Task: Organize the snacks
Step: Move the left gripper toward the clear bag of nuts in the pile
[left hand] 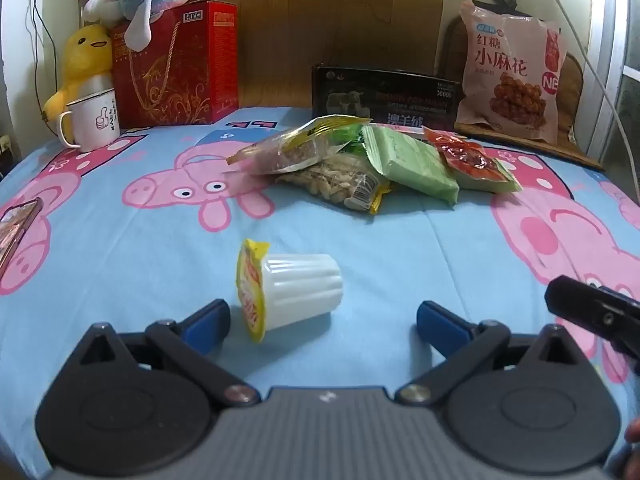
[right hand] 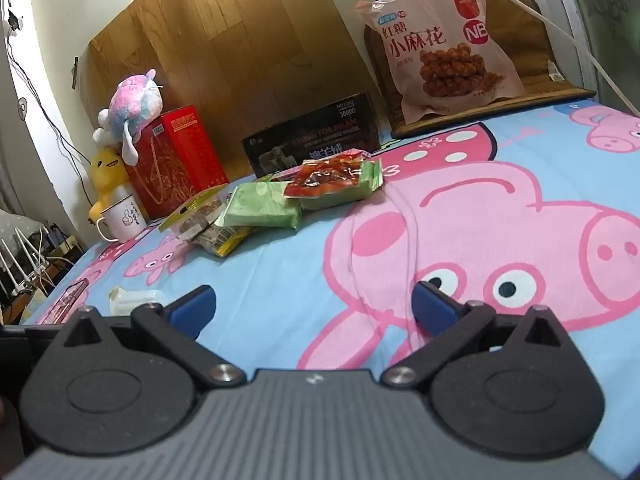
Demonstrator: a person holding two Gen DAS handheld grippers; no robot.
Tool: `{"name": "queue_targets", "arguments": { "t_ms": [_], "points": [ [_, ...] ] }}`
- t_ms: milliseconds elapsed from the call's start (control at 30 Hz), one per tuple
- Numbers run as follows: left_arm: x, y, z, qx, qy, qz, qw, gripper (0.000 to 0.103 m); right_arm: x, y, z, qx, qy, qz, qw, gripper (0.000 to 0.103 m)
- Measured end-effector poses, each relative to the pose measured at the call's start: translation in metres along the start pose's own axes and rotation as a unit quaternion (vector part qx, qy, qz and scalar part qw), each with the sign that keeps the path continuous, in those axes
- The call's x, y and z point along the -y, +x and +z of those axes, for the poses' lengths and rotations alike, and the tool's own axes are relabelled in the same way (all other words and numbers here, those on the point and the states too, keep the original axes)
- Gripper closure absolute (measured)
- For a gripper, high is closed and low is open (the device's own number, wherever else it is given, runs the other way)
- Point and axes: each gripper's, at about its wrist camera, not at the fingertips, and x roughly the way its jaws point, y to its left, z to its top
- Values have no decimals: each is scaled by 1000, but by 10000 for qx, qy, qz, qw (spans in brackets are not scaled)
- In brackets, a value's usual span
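Note:
A white jelly cup with a yellow foil lid lies on its side on the blue cartoon-pig sheet, just ahead of my open left gripper. It also shows in the right wrist view, left of my open, empty right gripper. A pile of snack packets lies farther back: a clear-and-yellow bag, a nut bag, a green packet and a red-topped packet. In the right wrist view the green packet and red-topped packet show too.
A large pink snack bag leans at the back right on a brown mat. A black box, a red gift box, plush toys and a white mug line the back. A phone lies at the left edge.

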Motion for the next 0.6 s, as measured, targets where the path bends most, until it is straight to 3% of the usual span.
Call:
{"name": "queue_targets", "arguments": {
  "t_ms": [133, 233, 333, 500, 600],
  "points": [
    [-5, -2, -1, 108, -59, -204, 9997, 0, 2, -1, 1, -29, -9, 10, 10000, 0],
    [-15, -8, -5, 388, -106, -572, 9975, 0, 0, 2, 4, -106, -98, -39, 9999, 0],
    [-21, -12, -5, 393, 69, -865, 9955, 0, -2, 6, 11, -167, -179, 24, 9997, 0],
    [-48, -18, 6, 591, -117, -1401, 9883, 0, -27, 17, 29, -174, -834, 332, 9958, 0],
    [-64, -27, 24, 919, -189, -1601, 9826, 3, -38, 33, 42, -396, -1210, 565, 9903, 11]
  ]
}}
